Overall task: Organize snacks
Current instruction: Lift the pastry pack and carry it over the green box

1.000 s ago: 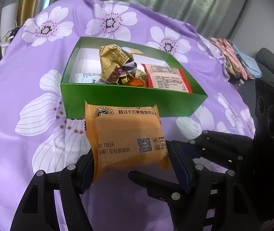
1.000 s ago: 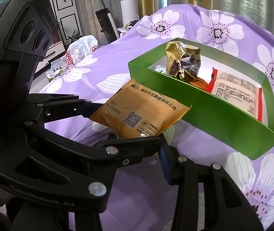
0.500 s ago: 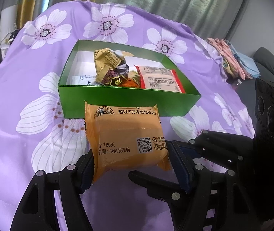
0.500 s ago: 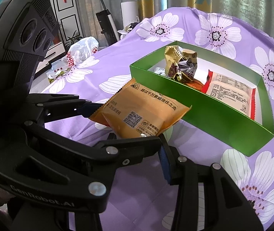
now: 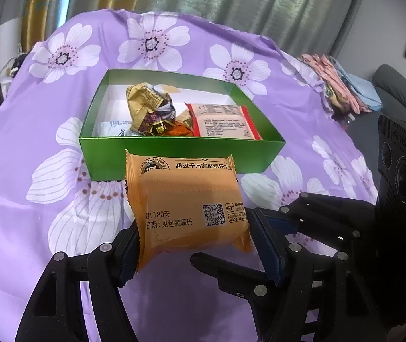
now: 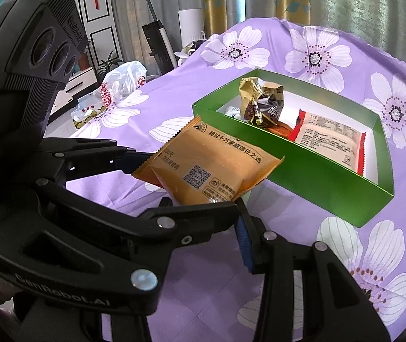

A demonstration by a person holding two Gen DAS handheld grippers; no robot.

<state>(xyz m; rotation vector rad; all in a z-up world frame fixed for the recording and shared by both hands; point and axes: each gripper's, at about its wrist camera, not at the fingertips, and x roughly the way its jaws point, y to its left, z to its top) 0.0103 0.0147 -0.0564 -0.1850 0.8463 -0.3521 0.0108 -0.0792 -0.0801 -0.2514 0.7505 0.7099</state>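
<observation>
Purple cloth with white flowers point(image 5: 60, 188) covers the surface in front of me, curtains behind it. My left gripper point(image 5: 194, 245) clamps an orange snack packet point(image 5: 185, 205) between its blue pads, lifted off the cloth just short of the green box's point(image 5: 180, 154) near wall. The box holds a red-edged packet point(image 5: 224, 119) and crumpled gold wrappers point(image 5: 146, 105). My right gripper point(image 6: 185, 188) hangs beside the other one, jaws partly apart with nothing between them.
</observation>
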